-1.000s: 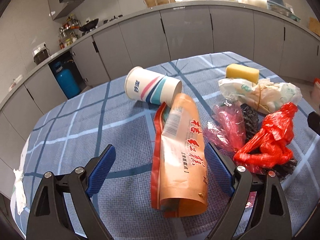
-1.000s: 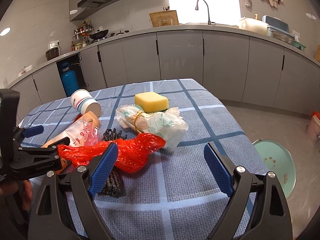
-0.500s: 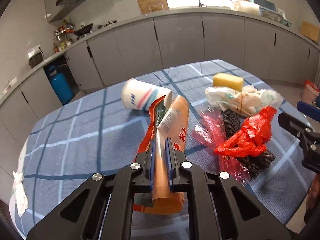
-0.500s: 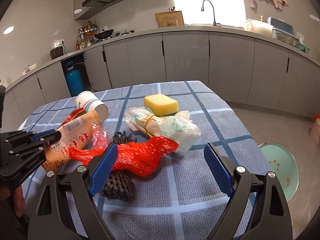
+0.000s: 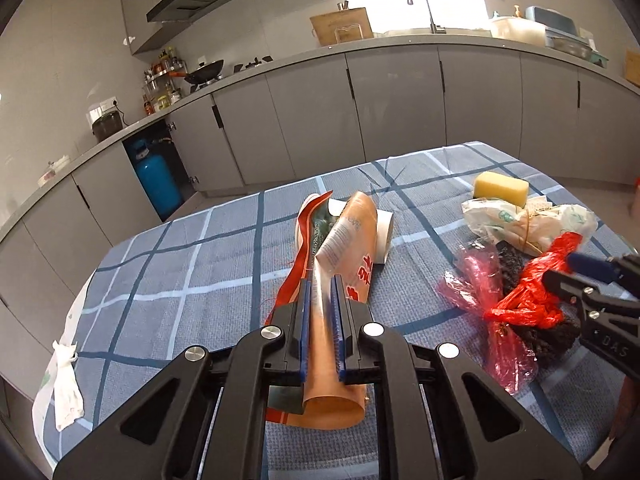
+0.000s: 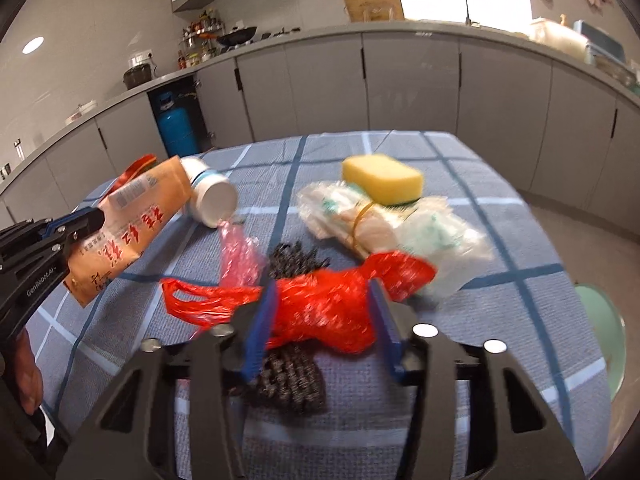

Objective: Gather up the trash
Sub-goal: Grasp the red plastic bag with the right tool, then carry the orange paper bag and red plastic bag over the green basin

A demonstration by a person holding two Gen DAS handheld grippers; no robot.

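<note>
My left gripper (image 5: 320,292) is shut on an orange snack pouch (image 5: 344,240) and holds it lifted off the blue checked tablecloth; the pouch also shows at the left of the right wrist view (image 6: 128,224). My right gripper (image 6: 326,300) is partly closed, its blue pads on either side of a crumpled red plastic bag (image 6: 328,300), which also shows in the left wrist view (image 5: 532,284). A black scrubber (image 6: 292,376) lies under the bag. A pink wrapper (image 6: 240,256) lies beside it.
A paper cup (image 6: 212,196) lies on its side behind the pouch. A yellow sponge (image 6: 382,178) sits on a white tied plastic bundle (image 6: 384,228). A green basin (image 6: 604,328) stands on the floor at the right. Grey cabinets run behind the table.
My left gripper closed on the orange pouch and lifted it. My right gripper moved forward and down over the red bag and its jaws narrowed around it.
</note>
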